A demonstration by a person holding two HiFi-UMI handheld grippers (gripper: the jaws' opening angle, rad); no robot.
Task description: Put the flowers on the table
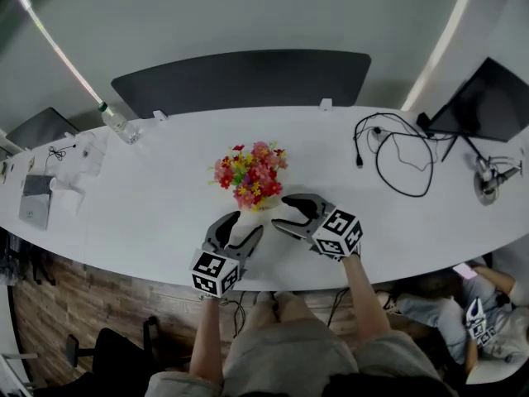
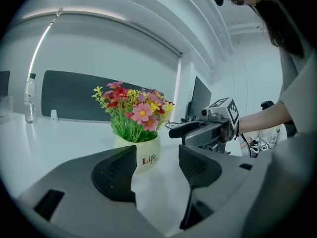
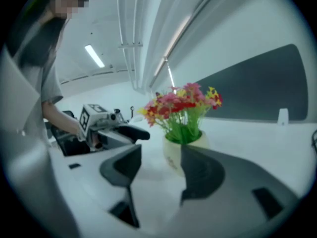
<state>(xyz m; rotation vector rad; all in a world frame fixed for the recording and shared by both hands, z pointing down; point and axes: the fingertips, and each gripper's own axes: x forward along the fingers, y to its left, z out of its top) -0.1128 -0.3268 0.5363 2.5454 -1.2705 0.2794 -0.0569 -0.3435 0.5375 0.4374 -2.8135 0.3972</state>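
A bunch of pink, red and yellow flowers (image 1: pixel 250 172) stands upright in a cream pot (image 2: pixel 143 155) on the long white table (image 1: pixel 132 213), near its middle. My left gripper (image 1: pixel 248 224) sits just in front of the pot and slightly left of it, jaws apart with nothing between them. My right gripper (image 1: pixel 281 212) is close to the pot's right side, also open and empty. In the left gripper view the flowers (image 2: pixel 132 112) rise beyond the jaws of the left gripper (image 2: pixel 157 160). In the right gripper view the pot (image 3: pixel 173 150) stands past the right gripper (image 3: pixel 161 160).
A looped black cable (image 1: pixel 397 151) and a dark monitor (image 1: pixel 488 102) lie at the table's right. A water bottle (image 1: pixel 120 124) and papers (image 1: pixel 37 197) are at the left. A dark panel (image 1: pixel 240 77) runs behind the table. Another person (image 1: pixel 479 321) sits at lower right.
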